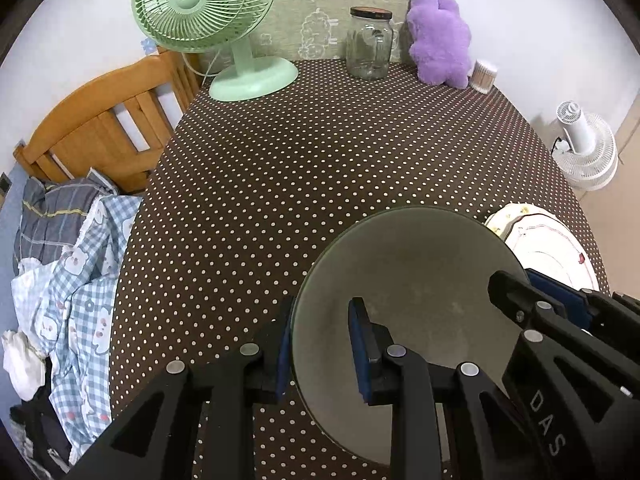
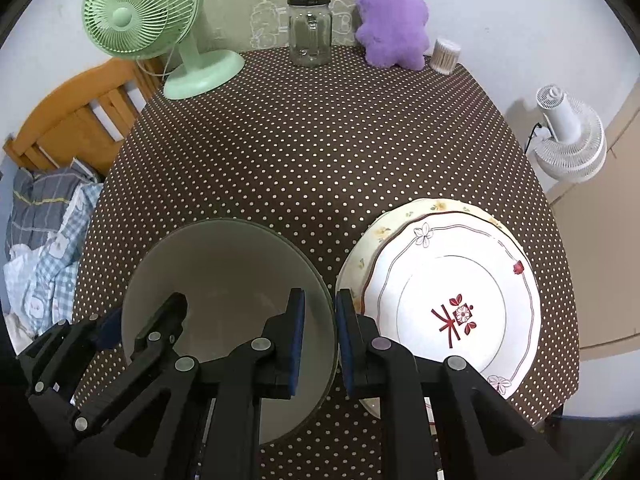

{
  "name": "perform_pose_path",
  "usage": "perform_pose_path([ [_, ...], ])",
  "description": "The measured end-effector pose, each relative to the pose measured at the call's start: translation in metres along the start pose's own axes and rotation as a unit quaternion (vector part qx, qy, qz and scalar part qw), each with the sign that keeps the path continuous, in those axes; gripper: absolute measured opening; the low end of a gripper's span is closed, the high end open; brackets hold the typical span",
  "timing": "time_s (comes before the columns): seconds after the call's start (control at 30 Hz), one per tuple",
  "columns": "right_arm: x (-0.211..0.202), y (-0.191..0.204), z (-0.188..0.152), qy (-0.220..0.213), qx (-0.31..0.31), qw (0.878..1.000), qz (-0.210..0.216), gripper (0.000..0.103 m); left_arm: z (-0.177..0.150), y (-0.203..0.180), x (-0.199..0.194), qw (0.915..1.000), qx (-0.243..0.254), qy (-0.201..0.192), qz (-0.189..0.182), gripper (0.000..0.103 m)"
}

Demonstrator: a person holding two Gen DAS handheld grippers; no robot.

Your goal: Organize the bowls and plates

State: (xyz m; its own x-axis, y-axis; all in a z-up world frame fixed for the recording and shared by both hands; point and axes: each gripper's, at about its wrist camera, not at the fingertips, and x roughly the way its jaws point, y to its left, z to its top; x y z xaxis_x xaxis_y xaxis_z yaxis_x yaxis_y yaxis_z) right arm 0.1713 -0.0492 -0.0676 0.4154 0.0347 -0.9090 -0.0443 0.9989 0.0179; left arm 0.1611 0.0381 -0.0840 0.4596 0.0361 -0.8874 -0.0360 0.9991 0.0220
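Observation:
A grey-green glass bowl (image 1: 416, 280) (image 2: 228, 272) sits on the dotted tablecloth near the front. My left gripper (image 1: 320, 348) straddles its left rim, one pad outside and one inside, with a gap on both sides. My right gripper (image 2: 320, 340) straddles its right rim the same way; it also shows in the left wrist view (image 1: 536, 300). The left gripper shows in the right wrist view (image 2: 140, 324). A white plate with red flowers (image 2: 452, 300) lies on a larger cream plate (image 2: 384, 232), right of the bowl.
At the table's back stand a green desk fan (image 2: 140, 20), a glass jar (image 2: 310, 30), a purple plush toy (image 2: 390, 20) and a cotton swab tub (image 2: 444, 56). A wooden chair (image 1: 100, 120) and bedding (image 1: 68, 260) are left; a white fan (image 2: 568, 140) is right.

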Motion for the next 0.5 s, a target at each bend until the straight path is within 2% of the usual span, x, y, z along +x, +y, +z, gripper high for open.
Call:
perform_pose_path([
  [0.03, 0.000, 0.000, 0.000, 0.001, 0.000, 1.000, -0.001, 0.022, 0.000, 0.002, 0.000, 1.0000, -0.002, 0.002, -0.007, 0.031],
  [0.13, -0.001, -0.001, 0.000, 0.004, 0.004, 1.000, 0.008, 0.023, 0.000, 0.006, -0.001, 0.9997, -0.010, 0.009, -0.019, 0.038],
  [0.2, -0.003, 0.000, 0.000, 0.003, 0.003, 1.000, 0.016, 0.028, 0.001, 0.007, -0.004, 0.9997, -0.009, 0.007, -0.021, 0.051],
  [0.23, -0.006, 0.000, 0.000, -0.003, -0.001, 1.000, 0.020, 0.036, 0.002, 0.008, -0.007, 0.9997, -0.007, 0.003, -0.025, 0.059],
  [0.37, -0.021, 0.005, 0.001, -0.028, -0.014, 0.999, 0.026, 0.063, 0.005, 0.009, -0.018, 0.9993, 0.001, -0.011, -0.037, 0.079],
  [0.5, -0.030, 0.004, 0.001, -0.037, -0.007, 0.999, 0.027, 0.067, 0.005, 0.011, -0.025, 0.9985, 0.010, -0.019, -0.051, 0.088],
])
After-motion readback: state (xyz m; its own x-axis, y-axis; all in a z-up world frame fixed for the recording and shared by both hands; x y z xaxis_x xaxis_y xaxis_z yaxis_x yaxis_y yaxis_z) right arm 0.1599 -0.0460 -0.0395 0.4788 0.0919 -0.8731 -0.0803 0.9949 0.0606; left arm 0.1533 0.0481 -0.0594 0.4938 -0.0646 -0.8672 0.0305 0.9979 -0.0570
